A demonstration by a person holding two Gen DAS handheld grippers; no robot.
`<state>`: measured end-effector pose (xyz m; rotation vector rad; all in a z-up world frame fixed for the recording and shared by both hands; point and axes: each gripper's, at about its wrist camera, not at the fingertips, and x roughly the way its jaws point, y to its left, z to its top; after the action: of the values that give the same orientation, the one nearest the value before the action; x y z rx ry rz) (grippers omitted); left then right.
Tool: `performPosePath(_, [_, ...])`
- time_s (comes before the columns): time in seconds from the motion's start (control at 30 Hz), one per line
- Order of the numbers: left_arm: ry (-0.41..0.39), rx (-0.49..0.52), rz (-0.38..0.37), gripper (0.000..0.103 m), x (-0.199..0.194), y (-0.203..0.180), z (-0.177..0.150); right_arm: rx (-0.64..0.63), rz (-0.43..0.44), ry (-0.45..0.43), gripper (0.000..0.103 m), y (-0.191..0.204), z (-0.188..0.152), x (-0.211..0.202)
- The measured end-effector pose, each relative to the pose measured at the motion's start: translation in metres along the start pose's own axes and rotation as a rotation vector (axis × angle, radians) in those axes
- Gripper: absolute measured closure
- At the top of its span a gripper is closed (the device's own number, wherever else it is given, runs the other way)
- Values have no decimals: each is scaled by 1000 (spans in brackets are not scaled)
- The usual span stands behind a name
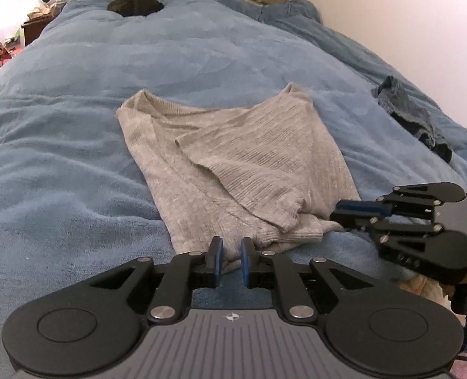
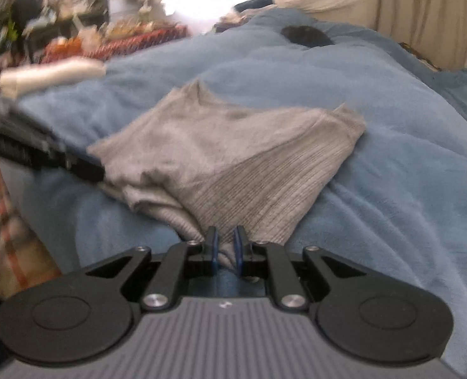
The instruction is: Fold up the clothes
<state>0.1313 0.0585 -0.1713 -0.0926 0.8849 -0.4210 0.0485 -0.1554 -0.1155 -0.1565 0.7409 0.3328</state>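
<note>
- We are viewing a grey ribbed knit garment point(image 1: 233, 164) lying partly folded on a blue fleece blanket point(image 1: 75, 126), with both grippers working at its near hem.
- We are holding the left gripper point(image 1: 231, 263) at the hem's near corner; a fold of grey knit is sitting between its blue pads point(image 1: 217, 262), which are standing a little apart, so we cannot tell whether they are pressing on the cloth.
- The bulk of the garment is spreading ahead of these fingers and to their right.
- We are holding the right gripper point(image 2: 226, 254) at the hem's other near corner; its fingers point(image 2: 239, 252) are pinching a bunched ridge of the knit, which is rising taut from the pads.
- From these fingers the garment is fanning forward and to both sides, its folded flap lying ahead to the left.
- In the left wrist view the right gripper is appearing just right of the hem, its tips touching the cloth.
- A dark blue crumpled cloth point(image 1: 416, 117) is lying well to the right of the garment, apart from it.
</note>
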Motion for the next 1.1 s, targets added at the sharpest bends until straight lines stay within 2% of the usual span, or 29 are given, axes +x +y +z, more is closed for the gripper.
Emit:
performPosePath(0.13, [-20, 17, -17, 91, -4, -7, 5, 2, 17, -58, 91, 4, 14, -9])
performPosePath(0.23, [-18, 23, -10, 89, -3, -9, 5, -36, 36, -34, 91, 12, 19, 5])
performPosePath(0.3, [-19, 20, -6, 80, -4, -9, 4, -54, 40, 11, 91, 19, 15, 16])
performPosePath(0.4, [-31, 13, -2, 65, -14, -5, 3, -49, 47, -17, 90, 19, 18, 5])
performPosePath(0.5, [-25, -33, -4, 64, -23, 7, 4, -59, 58, -44, 90, 21, 25, -8])
performPosePath(0.63, [-23, -120, -18, 64, -31, 27, 6, -68, 74, -64, 90, 24, 31, -22])
performPosePath(0.73, [-12, -238, -69, 65, -30, 48, 5, -43, 87, -59, 85, 22, 29, -29])
performPosePath(0.87, [45, -426, -176, 70, -12, 71, -3, -16, 81, -37, 84, 18, 23, -31])
performPosePath(1.1, [71, -547, -195, 86, 6, 82, -8, 24, 63, -27, 82, 7, 17, -33])
